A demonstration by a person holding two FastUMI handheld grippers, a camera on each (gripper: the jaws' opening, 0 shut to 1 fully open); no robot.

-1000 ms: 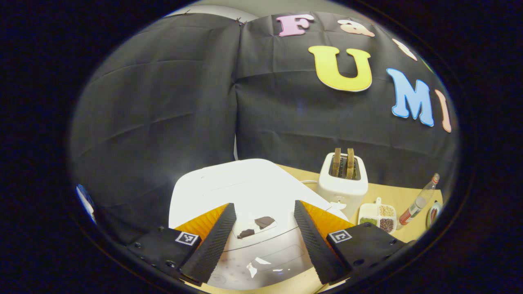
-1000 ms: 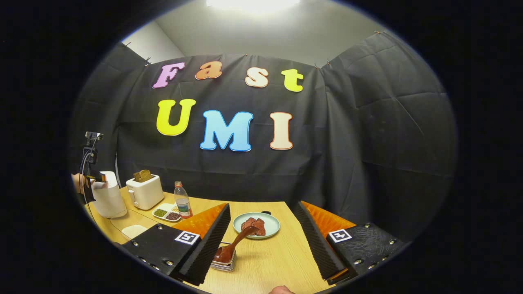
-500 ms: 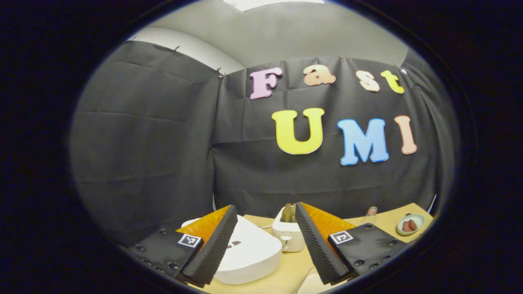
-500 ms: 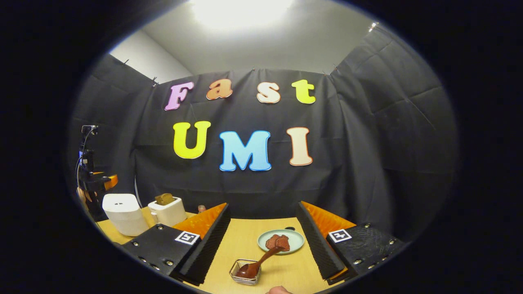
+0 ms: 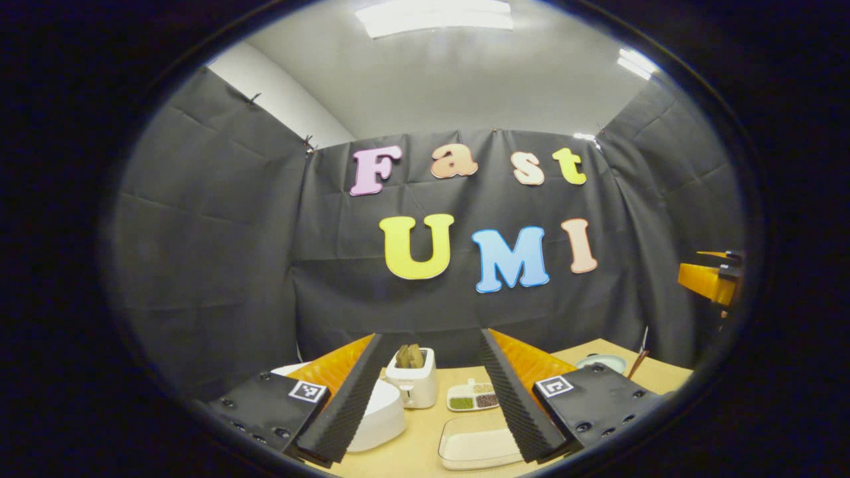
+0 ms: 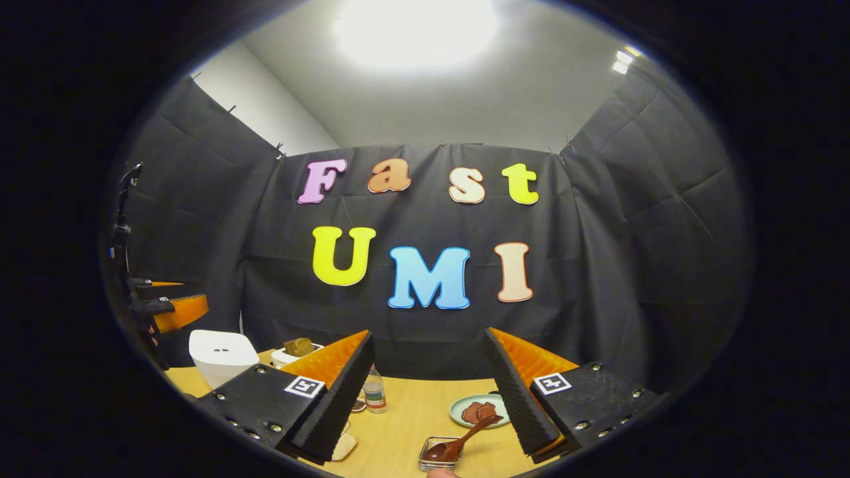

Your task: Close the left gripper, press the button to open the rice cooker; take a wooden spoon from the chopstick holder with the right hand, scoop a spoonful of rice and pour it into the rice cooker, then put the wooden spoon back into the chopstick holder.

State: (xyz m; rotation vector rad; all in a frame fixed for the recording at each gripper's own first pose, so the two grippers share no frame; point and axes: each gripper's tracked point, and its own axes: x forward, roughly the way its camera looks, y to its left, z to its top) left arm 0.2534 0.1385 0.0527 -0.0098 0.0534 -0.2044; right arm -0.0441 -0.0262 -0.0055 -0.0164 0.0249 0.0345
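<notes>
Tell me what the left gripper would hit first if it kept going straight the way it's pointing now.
Probably the toaster, which sits straight ahead between the open fingers of the left gripper. The rice cooker lies just left of that line. Depth is hard to judge.

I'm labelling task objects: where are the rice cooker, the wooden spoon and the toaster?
rice cooker (image 6: pixel 222 350): right gripper view, on its closed white lid.
wooden spoon (image 6: pixel 465 439): right gripper view, on its handle.
toaster (image 5: pixel 417 387): left gripper view, on its white front.

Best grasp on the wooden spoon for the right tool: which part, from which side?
Grip the bare handle of the dark brown wooden spoon, above the rim of the small clear chopstick holder. The bowl sits down inside the holder and the handle leans up toward the right, so the open right tool should likely come from above, fingers across the handle.
</notes>
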